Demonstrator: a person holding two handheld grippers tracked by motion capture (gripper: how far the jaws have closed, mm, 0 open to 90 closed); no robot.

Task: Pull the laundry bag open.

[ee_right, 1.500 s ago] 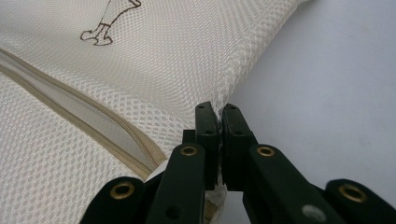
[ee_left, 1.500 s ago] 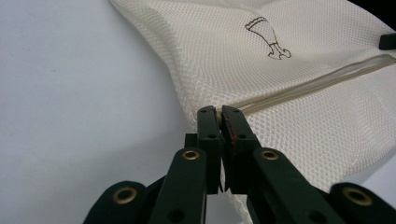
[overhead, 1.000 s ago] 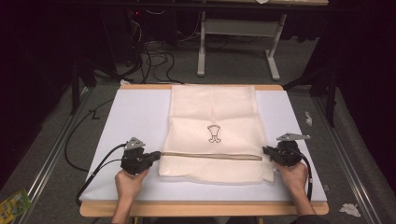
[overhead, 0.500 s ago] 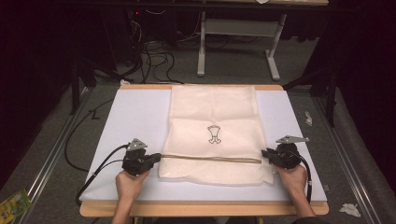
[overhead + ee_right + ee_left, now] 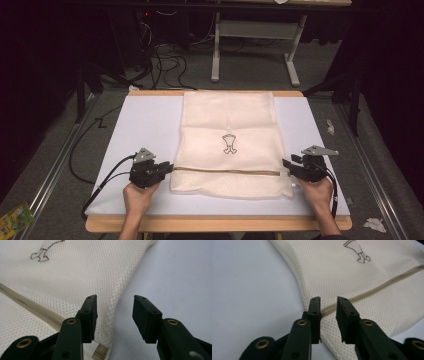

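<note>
High view: both claws, left claw (image 5: 169, 169) and right claw (image 5: 286, 164), gape apart at mesh bag (image 5: 227, 125) edges.

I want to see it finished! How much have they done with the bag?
Done: the bag lies flat on the table. In hand: both grippers, left and right, sit open at the zipper's ends, gripping nothing yet. Left: grabbing the bag and everything after.

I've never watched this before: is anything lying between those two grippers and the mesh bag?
Nothing visible. The left gripper is open right at the zipper end on the mesh laundry bag's edge; the right gripper is open over the opposite edge, with bare table around.
</note>
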